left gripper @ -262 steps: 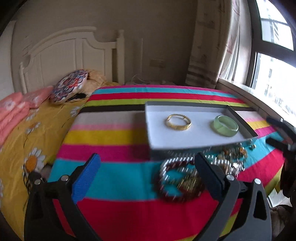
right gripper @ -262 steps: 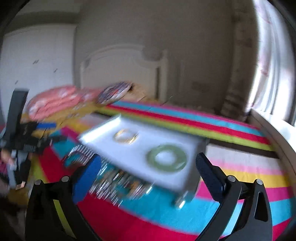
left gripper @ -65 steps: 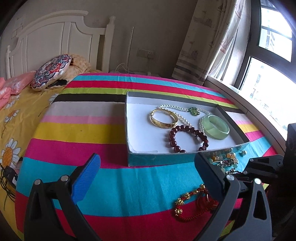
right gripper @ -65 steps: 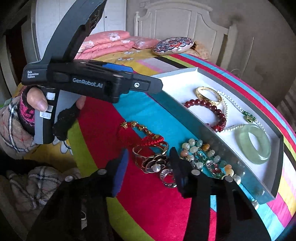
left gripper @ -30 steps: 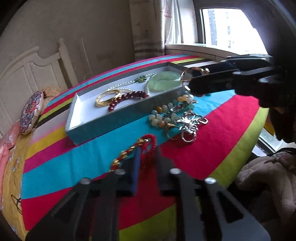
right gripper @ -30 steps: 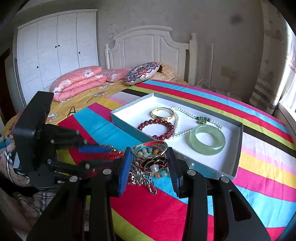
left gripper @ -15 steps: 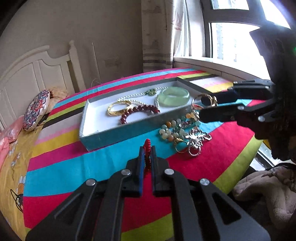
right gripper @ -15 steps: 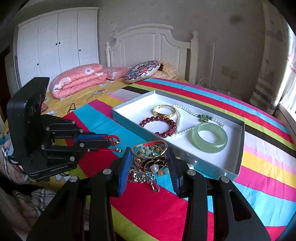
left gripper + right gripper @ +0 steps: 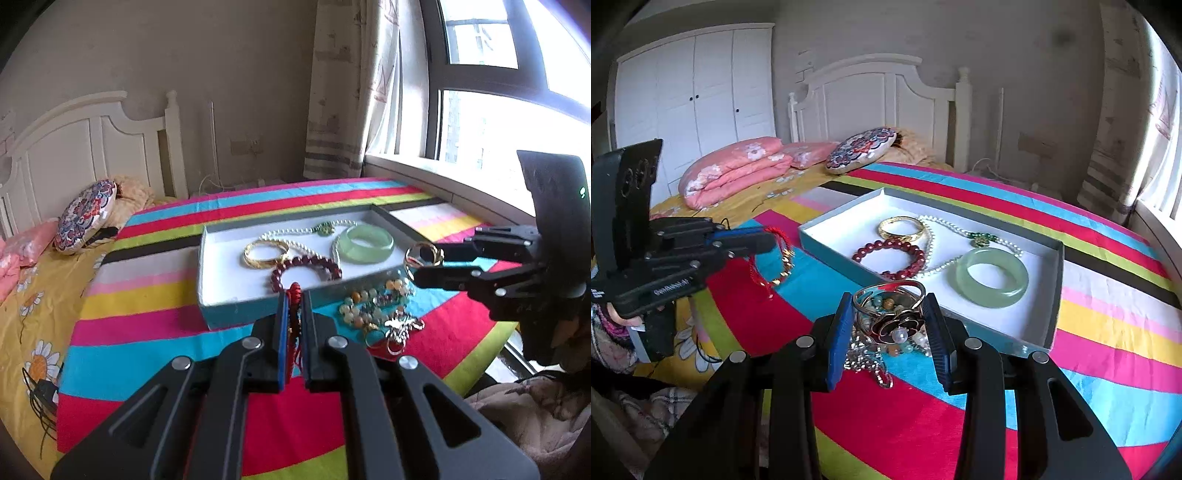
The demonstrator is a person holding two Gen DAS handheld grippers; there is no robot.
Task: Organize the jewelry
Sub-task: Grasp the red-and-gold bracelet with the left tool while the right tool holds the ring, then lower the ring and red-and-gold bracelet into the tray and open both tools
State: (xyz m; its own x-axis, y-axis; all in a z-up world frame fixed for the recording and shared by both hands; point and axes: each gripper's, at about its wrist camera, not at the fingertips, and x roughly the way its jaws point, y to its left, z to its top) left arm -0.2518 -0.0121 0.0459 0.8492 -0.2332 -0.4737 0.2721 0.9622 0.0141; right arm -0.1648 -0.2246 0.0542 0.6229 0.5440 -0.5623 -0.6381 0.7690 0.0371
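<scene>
Both grippers are loaded and lifted clear of the bedspread (image 9: 886, 424), tray (image 9: 827, 240) straight ahead of each.

Left gripper (image 9: 294, 295): fingers pressed nearly together, pinching the red cord bracelet (image 9: 772, 258) at its top; the rest, with gold beads, dangles below the tips. From the left wrist view only a red knot of cord (image 9: 294, 290) shows between the tips. The tray's near wall sits just beyond and below the tips, so the tray lies forward along the gripper's own axis.

Right gripper (image 9: 890, 321): fingers partly closed on a gold bangle with a black flower and pearl (image 9: 892, 314), ring plane roughly level, held across its width. It hangs over the loose pile, tray's near long wall just ahead. From the left wrist view the right gripper (image 9: 421, 258) looks closer to the tray's right end, near the jade bangle, though depth is hard to judge in the fisheye.

Tray contents: gold bangle (image 9: 900, 227), dark red bead bracelet (image 9: 890, 258), pearl necklace with green pendant (image 9: 980, 240), jade bangle (image 9: 991, 277). Free floor is mostly at the left end.

Still outside, beside the tray's near wall: pile of mixed bead bracelet and silver pieces (image 9: 376, 314).
</scene>
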